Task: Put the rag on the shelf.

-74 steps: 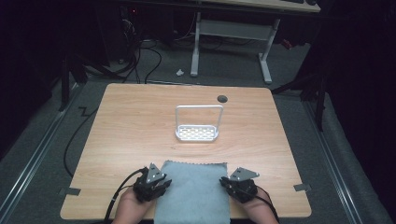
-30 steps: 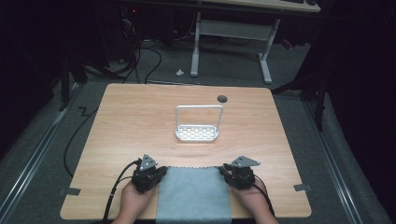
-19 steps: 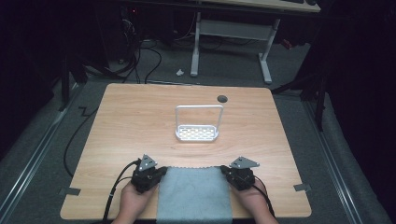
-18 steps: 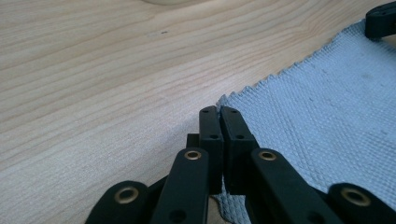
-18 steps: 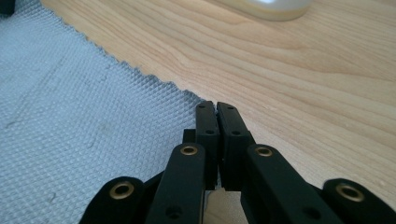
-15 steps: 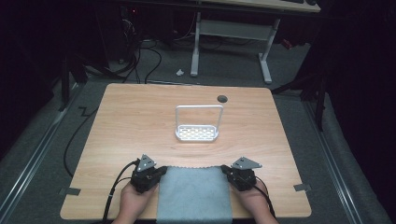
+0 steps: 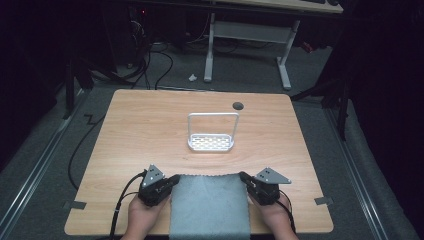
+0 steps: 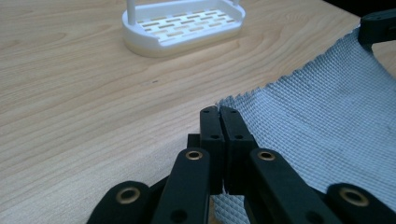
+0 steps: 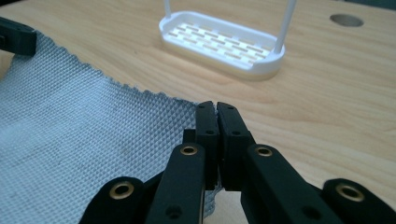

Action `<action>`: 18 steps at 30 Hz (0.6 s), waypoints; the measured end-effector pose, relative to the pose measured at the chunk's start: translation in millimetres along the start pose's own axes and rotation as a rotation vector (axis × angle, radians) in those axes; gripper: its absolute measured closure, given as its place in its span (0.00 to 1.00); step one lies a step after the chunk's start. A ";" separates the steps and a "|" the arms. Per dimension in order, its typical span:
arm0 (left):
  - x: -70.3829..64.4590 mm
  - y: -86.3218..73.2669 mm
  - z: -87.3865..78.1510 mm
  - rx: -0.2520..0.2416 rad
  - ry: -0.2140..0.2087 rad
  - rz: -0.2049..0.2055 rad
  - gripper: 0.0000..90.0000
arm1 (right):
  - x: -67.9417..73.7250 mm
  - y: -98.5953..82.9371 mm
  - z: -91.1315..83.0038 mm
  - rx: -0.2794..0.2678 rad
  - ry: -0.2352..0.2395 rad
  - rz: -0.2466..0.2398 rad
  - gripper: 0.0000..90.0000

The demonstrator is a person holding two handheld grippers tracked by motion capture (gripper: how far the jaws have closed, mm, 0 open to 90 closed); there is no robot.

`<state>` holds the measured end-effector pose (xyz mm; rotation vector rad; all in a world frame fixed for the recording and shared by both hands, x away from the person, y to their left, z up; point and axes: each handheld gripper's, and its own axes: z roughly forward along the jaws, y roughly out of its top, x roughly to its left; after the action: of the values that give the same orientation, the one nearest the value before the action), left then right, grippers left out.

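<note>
You had a pale blue-grey waffle-weave cloth (image 7: 210, 205) lying at the near edge of the light wooden bench (image 7: 150, 130), centred between your 2 hands, its near end hanging over that edge. Your left gripper (image 7: 167, 184) was clamped shut on the cloth's far left corner, the jaws pressed together with fabric showing between and below them in the left gripper view. Your right gripper (image 7: 248, 181) was likewise closed on the far right corner, the zigzag-cut hem (image 9: 140, 95) running away from its jaws.

The cloth looked thin, soft and light. I judged it would sag and fold wherever it was unsupported, so the 2 far corners were a sensible place to hold it: pulled apart, they kept the hem taut. The textured weave should give the jaws good purchase, though a shallow bite on a corner could slip under a sharp tug.

Your hands sat low on the bench, forearms coming in from the near edge, both grippers angled inward toward each other. The white slotted plastic tray with a tall hoop handle (image 7: 212, 142) stood well apart, nearer the bench's middle, with a round dark cable hole (image 7: 238, 106) by the far edge.
</note>
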<state>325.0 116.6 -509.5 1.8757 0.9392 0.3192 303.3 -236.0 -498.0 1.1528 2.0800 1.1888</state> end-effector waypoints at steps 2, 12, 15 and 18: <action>0.5 3.0 -2.7 -0.012 -0.002 -0.013 0.98 | -0.8 2.4 -1.8 -0.012 -0.001 0.012 0.99; 2.6 26.1 -10.1 -0.097 -0.014 0.000 0.98 | -9.7 27.5 -11.7 -0.104 -0.031 0.012 0.99; 3.6 35.5 -12.5 -0.128 -0.012 0.003 0.98 | -12.9 34.2 -14.4 -0.124 -0.041 0.008 0.99; 3.5 48.2 -13.1 -0.154 0.000 0.026 0.98 | -15.4 42.7 -15.8 -0.151 -0.047 0.000 0.99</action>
<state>342.3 116.8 -462.5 1.7481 0.8656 0.3963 318.4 -244.9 -453.2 1.0996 1.9200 1.2818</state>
